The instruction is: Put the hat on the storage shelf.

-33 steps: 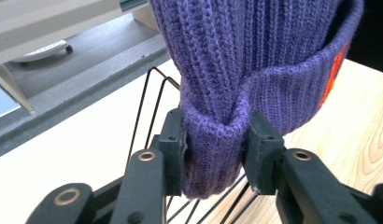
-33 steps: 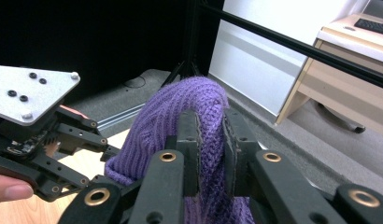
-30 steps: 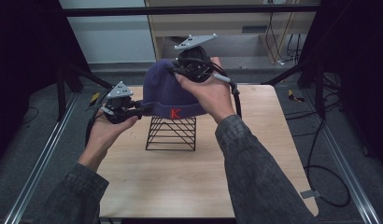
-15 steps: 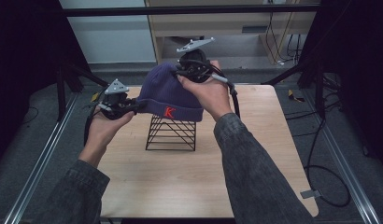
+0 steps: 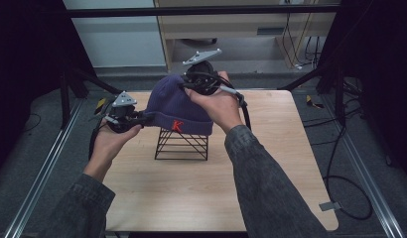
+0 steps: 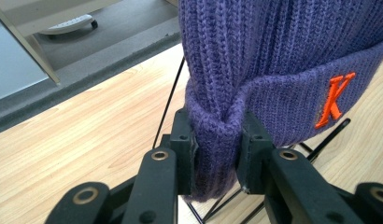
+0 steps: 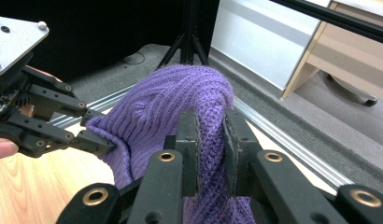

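A purple knit beanie with an orange letter K on its cuff is held above a black wire stand in the middle of the table. My left gripper is shut on the cuff's left edge; the folded cuff is pinched between its jaws. My right gripper is shut on the top of the beanie, with knit bunched between its pads. The left gripper also appears in the right gripper view, gripping the beanie's far edge.
The wooden table has bare room in front of and to the right of the stand. Metal rails run along its left side, black cables trail on the floor at right, and a cabinet stands behind.
The beanie has been lifted higher above the wire stand and tilted, with the right gripper raised at the crown. The left gripper still holds the cuff edge.
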`<state>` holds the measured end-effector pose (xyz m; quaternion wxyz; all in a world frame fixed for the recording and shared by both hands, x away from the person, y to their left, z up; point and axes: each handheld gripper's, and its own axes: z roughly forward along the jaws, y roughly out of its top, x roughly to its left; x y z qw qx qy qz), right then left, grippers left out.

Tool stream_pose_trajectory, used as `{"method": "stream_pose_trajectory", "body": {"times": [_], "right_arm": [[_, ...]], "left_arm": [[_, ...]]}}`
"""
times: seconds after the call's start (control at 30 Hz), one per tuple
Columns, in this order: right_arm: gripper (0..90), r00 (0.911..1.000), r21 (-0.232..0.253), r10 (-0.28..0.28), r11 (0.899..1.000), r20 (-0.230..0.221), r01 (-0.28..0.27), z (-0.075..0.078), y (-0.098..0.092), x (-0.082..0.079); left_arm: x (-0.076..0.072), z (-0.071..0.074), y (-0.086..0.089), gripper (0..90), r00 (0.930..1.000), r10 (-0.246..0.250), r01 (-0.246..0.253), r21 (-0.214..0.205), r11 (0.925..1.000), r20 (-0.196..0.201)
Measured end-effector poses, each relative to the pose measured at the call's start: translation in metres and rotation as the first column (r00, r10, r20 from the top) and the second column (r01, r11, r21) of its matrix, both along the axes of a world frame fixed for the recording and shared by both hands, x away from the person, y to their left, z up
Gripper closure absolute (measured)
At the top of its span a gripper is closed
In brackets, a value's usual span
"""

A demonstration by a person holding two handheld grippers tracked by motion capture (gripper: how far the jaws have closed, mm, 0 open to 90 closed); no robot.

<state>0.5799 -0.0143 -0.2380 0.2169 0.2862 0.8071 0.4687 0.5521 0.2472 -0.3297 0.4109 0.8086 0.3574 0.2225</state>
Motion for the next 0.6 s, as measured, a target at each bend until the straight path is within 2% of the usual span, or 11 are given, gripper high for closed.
{"method": "stream_pose_trajectory", "body": {"times": [0.17, 0.27, 0.33, 0.47, 0.53, 0.6], "right_arm": [[77.9, 0.9999, -0.009, 0.010, 1.000, -0.009, -0.010, -0.003, -0.001, -0.003], [77.5, 0.9995, -0.028, 0.019, 0.999, -0.023, -0.020, -0.008, -0.001, -0.006], [77.5, 0.9994, -0.049, 0.025, 0.998, -0.024, -0.026, -0.013, -0.002, -0.009], [77.5, 0.9987, -0.047, 0.032, 0.998, -0.041, -0.034, -0.023, -0.006, -0.013], [77.5, 0.9983, -0.041, 0.036, 0.998, -0.046, -0.038, -0.025, -0.006, -0.014], [77.5, 0.9982, -0.049, 0.035, 0.998, -0.048, -0.038, -0.026, -0.006, -0.014]], "left_arm": [[-0.001, -0.005, -0.001, 70.9, 1.0000, -0.002, 0.002, -0.004, 1.0000, -0.005], [-0.003, -0.011, -0.001, 70.7, 0.9997, -0.016, 0.016, 0.010, 0.9998, -0.019], [-0.007, -0.017, 0.000, 70.7, 0.9995, -0.018, 0.018, 0.002, 0.9998, -0.026], [-0.009, -0.024, 0.002, 70.7, 0.9994, -0.014, 0.013, -0.012, 0.9998, -0.033], [-0.009, -0.027, 0.001, 70.8, 0.9991, -0.008, 0.007, -0.035, 0.9994, -0.042], [-0.007, -0.030, 0.000, 70.8, 0.9989, -0.014, 0.013, -0.032, 0.9994, -0.046]]}}
